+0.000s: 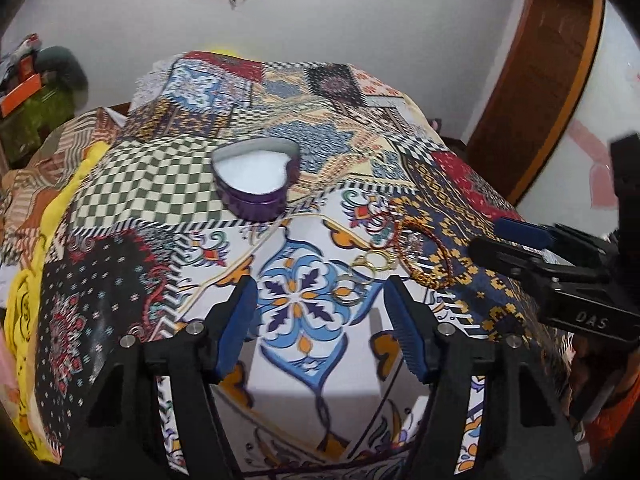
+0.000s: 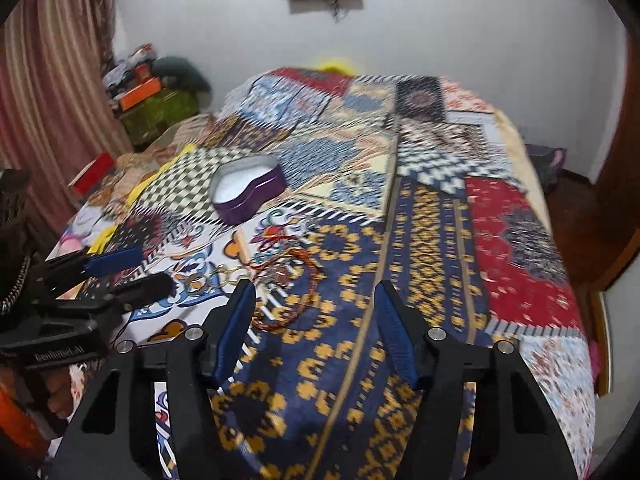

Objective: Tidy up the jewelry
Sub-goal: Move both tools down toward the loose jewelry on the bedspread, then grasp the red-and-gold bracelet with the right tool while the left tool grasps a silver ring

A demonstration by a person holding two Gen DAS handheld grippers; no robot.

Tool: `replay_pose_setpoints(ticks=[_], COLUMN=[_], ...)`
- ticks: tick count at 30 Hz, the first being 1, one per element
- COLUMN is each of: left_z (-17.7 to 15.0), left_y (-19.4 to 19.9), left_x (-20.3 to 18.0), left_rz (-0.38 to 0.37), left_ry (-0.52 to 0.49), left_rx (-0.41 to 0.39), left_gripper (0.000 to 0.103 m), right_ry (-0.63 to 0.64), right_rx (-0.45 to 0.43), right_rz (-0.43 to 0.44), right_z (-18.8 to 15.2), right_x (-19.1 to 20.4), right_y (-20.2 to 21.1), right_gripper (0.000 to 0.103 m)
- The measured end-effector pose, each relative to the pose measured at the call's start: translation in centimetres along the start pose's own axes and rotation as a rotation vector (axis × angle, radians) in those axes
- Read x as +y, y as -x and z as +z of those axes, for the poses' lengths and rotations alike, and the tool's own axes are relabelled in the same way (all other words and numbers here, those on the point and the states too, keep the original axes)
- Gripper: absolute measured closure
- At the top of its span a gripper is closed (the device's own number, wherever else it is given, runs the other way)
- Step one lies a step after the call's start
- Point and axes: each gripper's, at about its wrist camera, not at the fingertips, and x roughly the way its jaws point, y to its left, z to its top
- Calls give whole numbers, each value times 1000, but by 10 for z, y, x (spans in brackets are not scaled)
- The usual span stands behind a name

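Observation:
A purple heart-shaped tin [image 1: 256,178] with a white lining stands open on the patterned cloth; it also shows in the right wrist view [image 2: 246,188]. A red beaded bangle [image 1: 426,254] and gold rings [image 1: 370,266] lie on the cloth in front of the tin, seen also in the right wrist view as the bangle [image 2: 298,292] and the rings [image 2: 218,276]. My left gripper [image 1: 320,292] is open and empty, just short of the rings. My right gripper [image 2: 314,296] is open and empty, with the bangle by its left finger.
The patterned cloth [image 1: 304,128] covers a table that drops off at the sides. A yellow cloth [image 1: 48,216] lies at the left. Boxes and clutter [image 2: 152,92] stand by a curtain at the back left. A wooden door [image 1: 548,80] is at the right.

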Motion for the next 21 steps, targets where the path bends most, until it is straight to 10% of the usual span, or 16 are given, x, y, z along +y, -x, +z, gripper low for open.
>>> replay_pose_setpoints(ticks=[10, 21], left_z=[2, 0], left_y=[-22, -28], left_x=[-9, -7], left_rz=[-60, -79], left_ry=[-50, -45], left_rx=[59, 51], left_gripper=[70, 77], right_ry=[63, 75], right_rx=[83, 129], right_rz=[69, -5], right_z=[12, 12], right_x=[8, -7], right_y=[-29, -41], right_gripper=[77, 77])
